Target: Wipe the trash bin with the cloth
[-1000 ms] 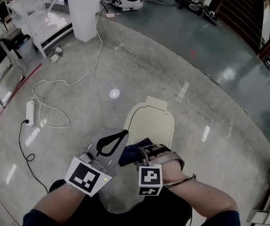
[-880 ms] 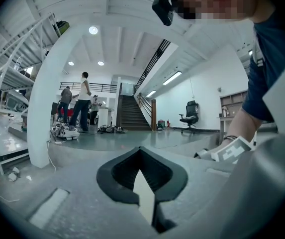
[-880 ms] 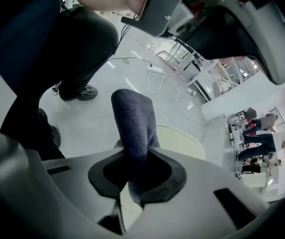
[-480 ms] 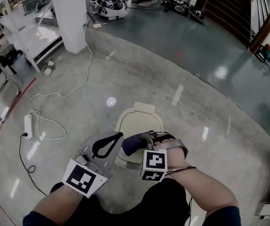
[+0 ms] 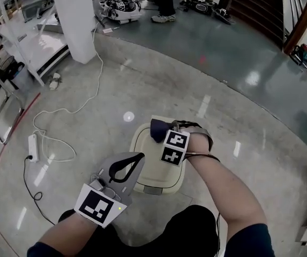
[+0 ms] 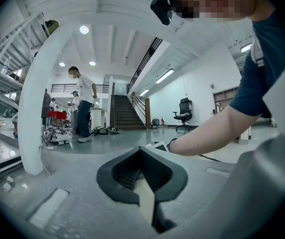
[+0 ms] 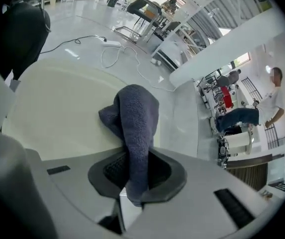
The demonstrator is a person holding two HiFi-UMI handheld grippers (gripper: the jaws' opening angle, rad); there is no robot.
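A cream trash bin (image 5: 152, 167) with a flat lid stands on the floor just in front of me. My right gripper (image 5: 161, 130) is shut on a dark blue cloth (image 5: 157, 128) and presses it onto the far part of the lid. In the right gripper view the cloth (image 7: 135, 126) hangs bunched from the jaws onto the bin lid (image 7: 52, 113). My left gripper (image 5: 138, 157) hovers at the bin's near left side, shut with nothing in it. In its own view the left gripper (image 6: 141, 153) shows tips that meet, and my right forearm (image 6: 207, 128) crosses beyond it.
A white pillar (image 5: 75, 15) stands at the back left, with a white cable and power strip (image 5: 34, 141) on the floor below it. A raised floor step (image 5: 196, 63) runs across behind the bin. A person (image 5: 164, 1) and floor equipment (image 5: 121, 7) are farther back.
The right gripper has carried the cloth from the lid's near edge across to its far edge. The left gripper has stayed at the near left side.
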